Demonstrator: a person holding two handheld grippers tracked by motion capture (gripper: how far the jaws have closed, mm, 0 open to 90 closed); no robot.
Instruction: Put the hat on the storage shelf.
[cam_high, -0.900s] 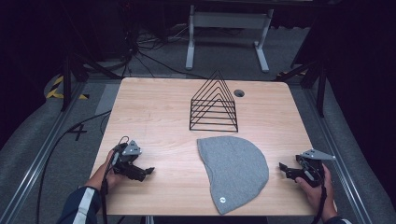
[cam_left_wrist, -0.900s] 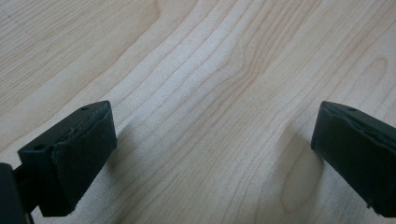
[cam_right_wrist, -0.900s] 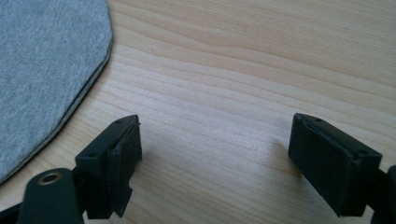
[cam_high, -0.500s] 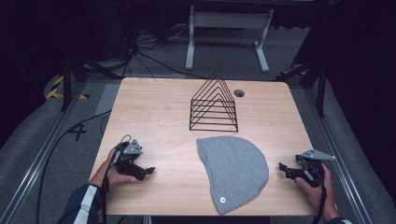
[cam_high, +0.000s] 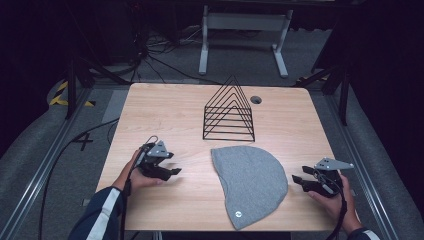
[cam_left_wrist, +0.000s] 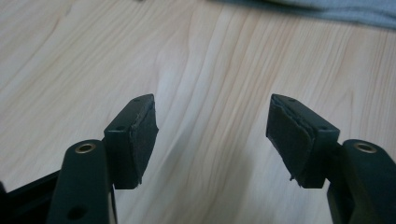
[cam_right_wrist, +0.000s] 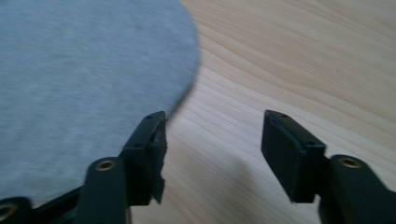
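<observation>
A grey knit beanie (cam_high: 250, 182) lies flat on the wooden table (cam_high: 165, 117), near the front edge, with a small round tag near its front tip. My left gripper (cam_high: 176, 171) rests on the table to the beanie's left, open, with bare wood between its pads (cam_left_wrist: 140, 140); the beanie's edge (cam_left_wrist: 327, 10) shows at the top of the left gripper view. My right gripper (cam_high: 296, 181) sits just right of the beanie, open and empty. In the right gripper view the curved beanie edge (cam_right_wrist: 93, 79) reaches the near pad (cam_right_wrist: 152, 149).
A black wire rack of nested triangles (cam_high: 229, 112) stands behind the beanie at mid-table. A round cable hole (cam_high: 256, 99) sits near the back edge. Cables and a white stand (cam_high: 242, 30) lie on the floor beyond the table.
My left gripper has slid slightly right, toward the beanie. My right gripper has edged a little left toward the beanie's rim.
</observation>
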